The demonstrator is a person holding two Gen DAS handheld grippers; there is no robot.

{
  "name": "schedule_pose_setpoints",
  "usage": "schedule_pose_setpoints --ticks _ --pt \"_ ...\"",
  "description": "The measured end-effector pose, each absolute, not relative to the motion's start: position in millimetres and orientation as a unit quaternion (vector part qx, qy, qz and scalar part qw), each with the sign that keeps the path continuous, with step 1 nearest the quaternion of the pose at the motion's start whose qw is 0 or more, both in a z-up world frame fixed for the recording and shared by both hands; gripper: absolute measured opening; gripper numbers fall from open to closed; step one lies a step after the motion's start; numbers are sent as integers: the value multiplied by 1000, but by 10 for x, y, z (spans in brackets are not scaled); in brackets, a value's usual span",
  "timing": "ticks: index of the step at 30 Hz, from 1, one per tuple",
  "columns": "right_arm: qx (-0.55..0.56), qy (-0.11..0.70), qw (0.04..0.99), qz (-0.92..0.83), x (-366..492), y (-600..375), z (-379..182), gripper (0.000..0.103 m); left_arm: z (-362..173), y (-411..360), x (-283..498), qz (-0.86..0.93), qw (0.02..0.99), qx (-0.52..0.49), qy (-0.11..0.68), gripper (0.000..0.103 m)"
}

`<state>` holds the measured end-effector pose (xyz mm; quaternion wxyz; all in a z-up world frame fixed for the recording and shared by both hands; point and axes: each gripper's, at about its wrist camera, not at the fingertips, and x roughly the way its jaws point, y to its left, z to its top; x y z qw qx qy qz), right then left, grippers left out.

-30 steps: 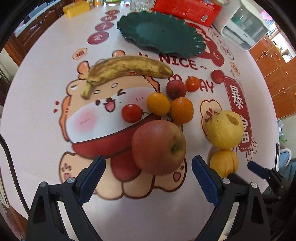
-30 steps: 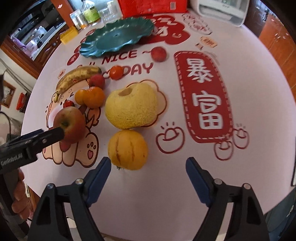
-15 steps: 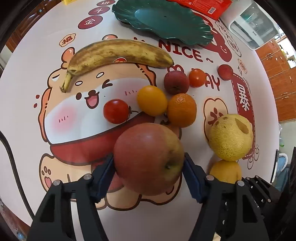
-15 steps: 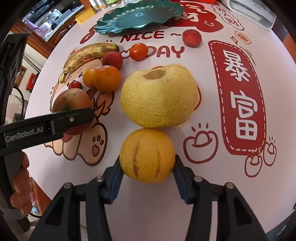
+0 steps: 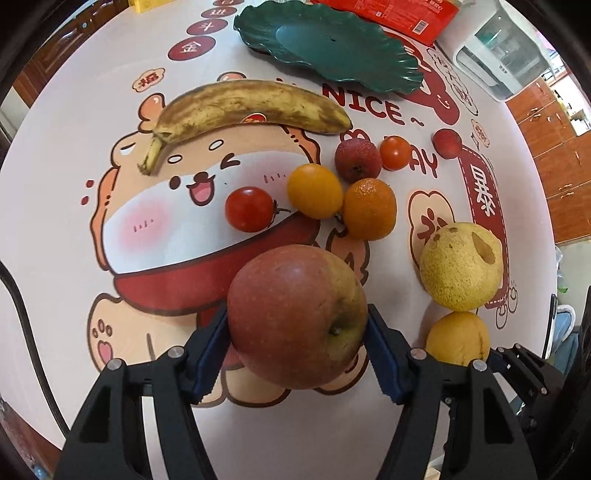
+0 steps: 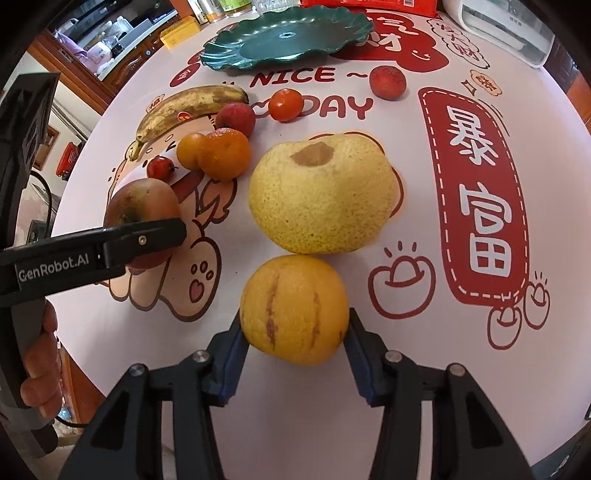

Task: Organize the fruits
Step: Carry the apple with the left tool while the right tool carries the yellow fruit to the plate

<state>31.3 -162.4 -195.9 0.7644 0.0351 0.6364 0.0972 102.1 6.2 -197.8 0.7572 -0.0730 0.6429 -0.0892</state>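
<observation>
My left gripper (image 5: 295, 334) is shut on a large red apple (image 5: 295, 315), which also shows in the right wrist view (image 6: 142, 201). My right gripper (image 6: 293, 332) is shut on an orange-yellow striped melon (image 6: 293, 308), also in the left wrist view (image 5: 456, 336). A big yellow pear (image 6: 321, 194) touches the melon's far side. A spotted banana (image 5: 251, 107), two oranges (image 5: 314, 190) (image 5: 369, 208), a cherry tomato (image 5: 249, 208), a red lychee-like fruit (image 5: 357, 157) and another tomato (image 5: 395, 152) lie on the printed tablecloth. A green scalloped plate (image 5: 332, 42) stands at the far side, with nothing on it.
Another red fruit (image 6: 387, 82) lies alone near the plate. A red packet (image 5: 391, 13) and a white appliance (image 5: 502, 55) stand behind the plate, a yellow box (image 6: 179, 33) at the far left. Wooden cabinets border the round table.
Both grippers have closed on their fruit: the left on the apple, the right on the striped melon. Both moved forward over the table.
</observation>
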Motion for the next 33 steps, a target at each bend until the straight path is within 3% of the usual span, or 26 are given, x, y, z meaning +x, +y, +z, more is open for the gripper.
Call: schedule_pose_setpoints --ticks 33 --pt "51 618 778 102 -127 -1608 -1640 49 -1507 162 656 -138 791 -27 596 67"
